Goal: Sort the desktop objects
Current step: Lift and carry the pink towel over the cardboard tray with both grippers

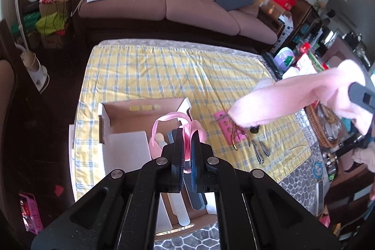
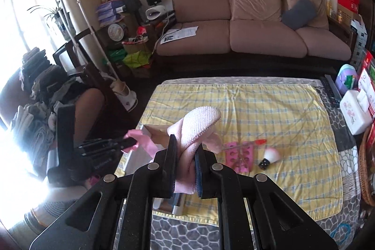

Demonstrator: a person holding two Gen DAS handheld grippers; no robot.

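My left gripper [image 1: 187, 139] is shut on a pink ribbon [image 1: 164, 121], whose loops hang over an open cardboard box [image 1: 140, 114]. Nail files [image 1: 180, 210] lie inside the box. From the right wrist view the left gripper [image 2: 127, 143] shows at the left with the ribbon [image 2: 146, 143] trailing over the box [image 2: 155, 130]. My right gripper [image 2: 186, 147] is shut on a pink textured cloth [image 2: 201, 123] that is lifted above the table; in the left wrist view the right gripper [image 1: 361, 95] and that cloth [image 1: 293, 97] show at the right. A pink toe separator [image 2: 239, 156], a white brush [image 2: 269, 155] and nail clippers [image 1: 260, 151] lie on the yellow checked cloth [image 2: 269, 104].
A wicker basket [image 1: 316, 130] stands at the table's right edge, with a white wipes pack [image 2: 356, 111] and boxes behind it. A sofa [image 2: 253, 34] lies beyond the table. A chair piled with clothes [image 2: 42, 90] stands at the left.
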